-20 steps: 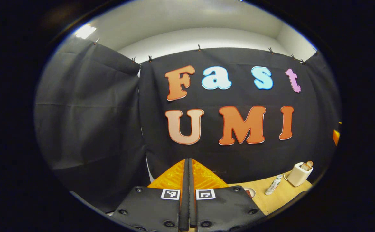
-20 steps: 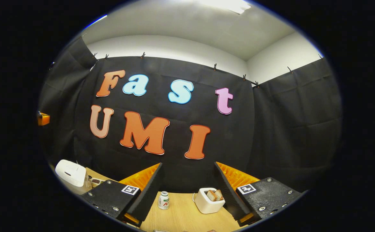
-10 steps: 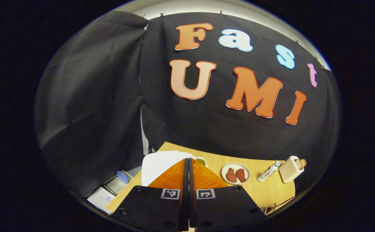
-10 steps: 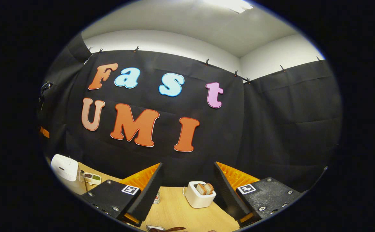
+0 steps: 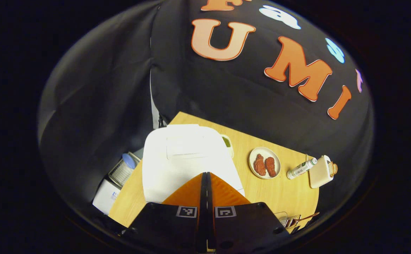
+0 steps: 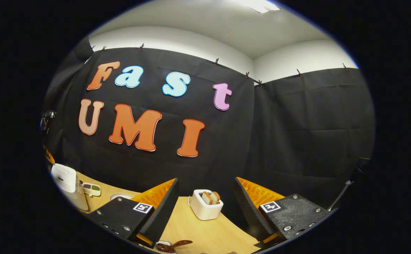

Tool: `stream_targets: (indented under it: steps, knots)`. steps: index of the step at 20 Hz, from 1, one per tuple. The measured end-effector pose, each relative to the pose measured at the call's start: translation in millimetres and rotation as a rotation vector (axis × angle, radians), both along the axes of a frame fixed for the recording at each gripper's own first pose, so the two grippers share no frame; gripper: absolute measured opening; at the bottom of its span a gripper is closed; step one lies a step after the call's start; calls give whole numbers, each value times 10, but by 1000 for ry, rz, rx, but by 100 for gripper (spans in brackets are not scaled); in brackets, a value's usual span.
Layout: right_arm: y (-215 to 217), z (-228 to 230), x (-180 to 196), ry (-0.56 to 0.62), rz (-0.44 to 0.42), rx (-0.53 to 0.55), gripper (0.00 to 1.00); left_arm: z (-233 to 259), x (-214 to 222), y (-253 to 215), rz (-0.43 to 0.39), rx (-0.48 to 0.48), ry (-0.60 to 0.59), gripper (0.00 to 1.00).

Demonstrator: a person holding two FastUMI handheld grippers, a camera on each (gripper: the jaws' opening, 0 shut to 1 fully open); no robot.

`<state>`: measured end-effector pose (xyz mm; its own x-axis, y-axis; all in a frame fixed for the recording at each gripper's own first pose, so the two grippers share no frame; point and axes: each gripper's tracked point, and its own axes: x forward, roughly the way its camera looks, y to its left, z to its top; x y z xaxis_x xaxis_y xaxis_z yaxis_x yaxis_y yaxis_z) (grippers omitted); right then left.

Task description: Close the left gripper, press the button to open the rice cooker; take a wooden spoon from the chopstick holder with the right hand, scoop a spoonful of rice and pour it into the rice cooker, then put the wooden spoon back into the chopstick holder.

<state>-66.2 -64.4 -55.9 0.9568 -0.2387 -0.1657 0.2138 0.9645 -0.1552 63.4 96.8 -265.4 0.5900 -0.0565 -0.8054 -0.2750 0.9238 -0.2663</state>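
White rice cooker (image 5: pixel 187 158) near table (image 5: pixel 290 197) edge, left gripper (image 5: pixel 205 176) fingers together above it

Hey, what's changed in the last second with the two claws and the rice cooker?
The left claw, shut, tipped down from facing the wall until the closed white rice cooker lies right beneath its tips. The right claw drifted slightly, the toaster sliding leftward between its fingers. It stays open and empty; nothing grasped.
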Motion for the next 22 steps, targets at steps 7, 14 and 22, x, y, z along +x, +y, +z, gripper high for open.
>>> stream_targets:
  steps: [7,14,22]
  knots:
    - [-94,-70,-94,31,-35,-3,95,-552,-6,8,37,-117,155,5]
    - [-74,-196,-127,61,-45,24,95,-766,-47,-33,32,-112,175,5]
    - [13,-359,-92,94,0,60,95,-61,66,95,47,10,-79,5]
